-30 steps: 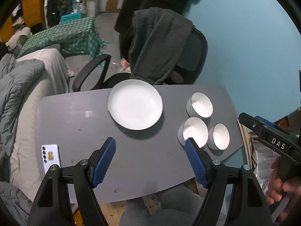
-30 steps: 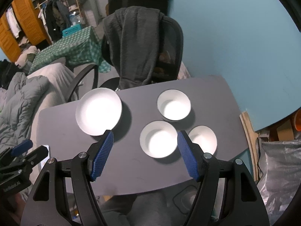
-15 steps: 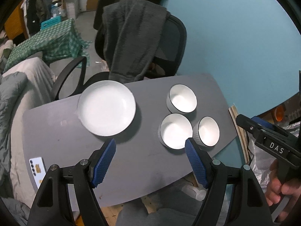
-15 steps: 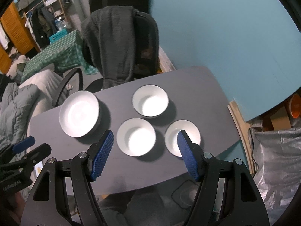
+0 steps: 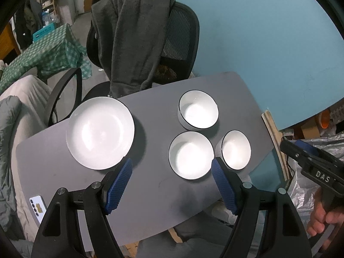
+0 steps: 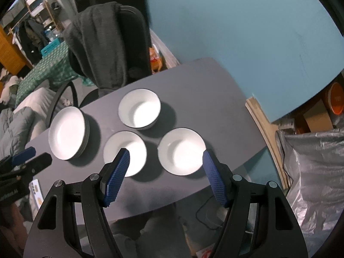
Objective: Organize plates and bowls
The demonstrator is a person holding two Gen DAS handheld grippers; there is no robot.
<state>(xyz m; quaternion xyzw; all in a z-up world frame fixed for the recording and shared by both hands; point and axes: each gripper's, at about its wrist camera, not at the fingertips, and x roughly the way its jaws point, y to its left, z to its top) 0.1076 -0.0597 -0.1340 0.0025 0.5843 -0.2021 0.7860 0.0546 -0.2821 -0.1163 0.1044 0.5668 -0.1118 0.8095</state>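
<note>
Both rigs swung right across table (image 5: 193, 202) since a second ago; bowls now centred. Left gripper (image 5: 172, 185) wide, empty, above middle bowl (image 5: 190, 157). Right gripper (image 6: 165, 176) wide, empty, bracketing right bowl (image 6: 181, 151). Plate stack (image 6: 66, 133) left, far bowl (image 6: 139, 107) behind. Nothing stacked yet; bowl pickup looks next.

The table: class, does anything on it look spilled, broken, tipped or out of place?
Nothing stands out. The plates sit stacked, and three bowls stand upright and look empty on the table. A phone lies at its edge.

White bowls (image 5: 191, 158), grey table (image 5: 163, 193), green checked cloth (image 5: 47, 53), teal wall (image 5: 258, 32)
</note>
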